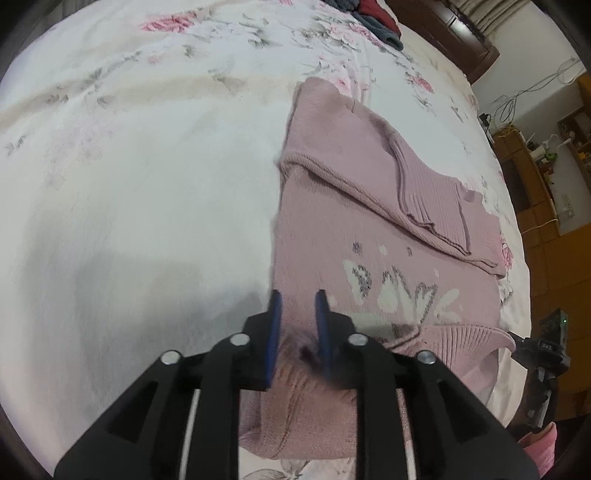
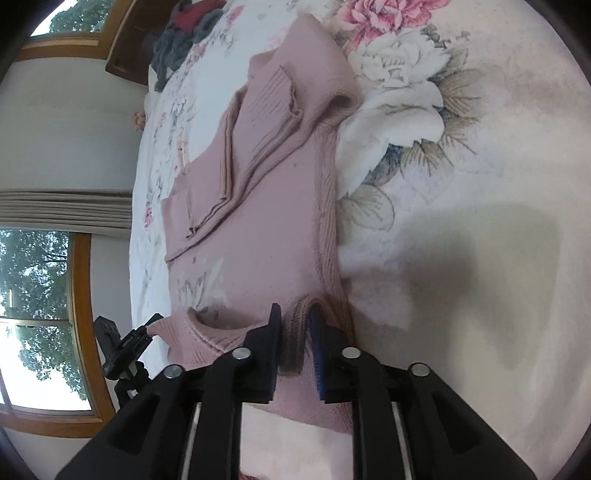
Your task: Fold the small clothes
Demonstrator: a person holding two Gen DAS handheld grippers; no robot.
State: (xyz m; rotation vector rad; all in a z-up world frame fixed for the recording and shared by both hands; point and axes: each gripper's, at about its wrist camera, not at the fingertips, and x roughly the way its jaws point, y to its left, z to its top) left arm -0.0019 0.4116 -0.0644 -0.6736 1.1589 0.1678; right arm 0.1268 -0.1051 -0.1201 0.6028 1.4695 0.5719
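A pink knit sweater [image 1: 369,229] with a white flower pattern lies on the floral bedsheet [image 1: 147,166], both sleeves folded across its body. My left gripper [image 1: 298,299] is shut on the sweater's near edge, pink knit bunched between its blue pads. My right gripper [image 2: 295,310] is shut on a fold of the ribbed hem of the sweater [image 2: 258,221]. Each gripper shows small in the other's view: the right gripper [image 1: 517,341] and the left gripper [image 2: 147,328] each pinch a lifted corner, the edge pulled up between them.
A heap of dark grey and red clothes [image 1: 376,18] lies at the far end of the bed by a wooden headboard [image 1: 443,33]. Wooden furniture with cables [image 1: 546,184] stands beside the bed. Windows [image 2: 37,295] line the wall.
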